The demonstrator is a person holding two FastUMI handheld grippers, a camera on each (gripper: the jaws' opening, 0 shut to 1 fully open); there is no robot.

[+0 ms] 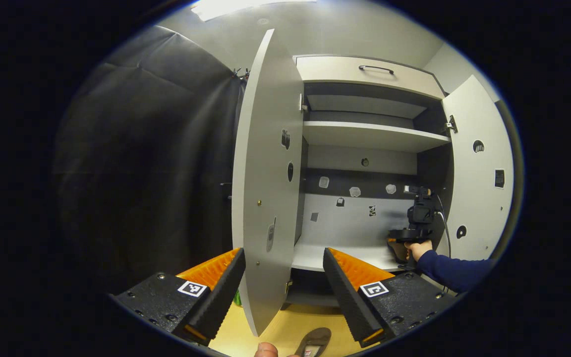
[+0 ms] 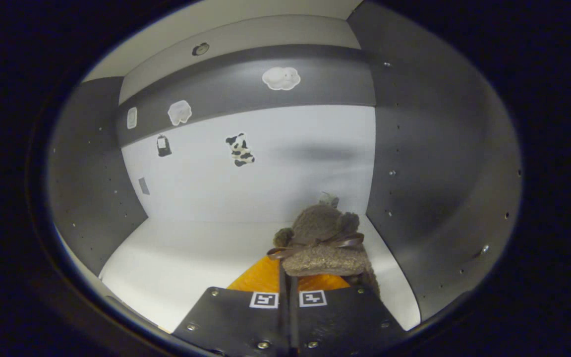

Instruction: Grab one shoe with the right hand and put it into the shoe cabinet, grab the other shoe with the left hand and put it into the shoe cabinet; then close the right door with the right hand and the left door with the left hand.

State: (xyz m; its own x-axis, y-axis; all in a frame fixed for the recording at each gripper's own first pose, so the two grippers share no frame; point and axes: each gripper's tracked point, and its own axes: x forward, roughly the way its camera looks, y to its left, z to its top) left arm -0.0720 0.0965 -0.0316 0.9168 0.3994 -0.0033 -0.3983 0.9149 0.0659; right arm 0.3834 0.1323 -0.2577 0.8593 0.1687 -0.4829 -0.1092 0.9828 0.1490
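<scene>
- While the right gripper [image 2: 288,290] is inside the shoe cabinet [image 1: 365,134] with its orange fingers closed together on the heel edge of the brown furry shoe [image 2: 322,243], the step in hand seems to be setting this shoe down on the white shelf [image 2: 186,258].
- Lower it until the sole lies flat on the shelf, near the right side wall [image 2: 439,188], and release only then (a shoe dropped from a tilt may roll onto its side).
- Pull straight back afterwards, so the fingers do not catch the ribbon bow [image 2: 335,243].
- In the left gripper view, the left gripper [image 1: 283,270] hangs released, its fingers standing on either side of the edge of the open left door [image 1: 265,173] without pressing on it.
- The other shoe [image 1: 315,341] lies on the floor just below it, waiting.
- Farther off, the open right door [image 1: 479,168] leaves room for the hand [image 1: 418,248] to come out.
</scene>
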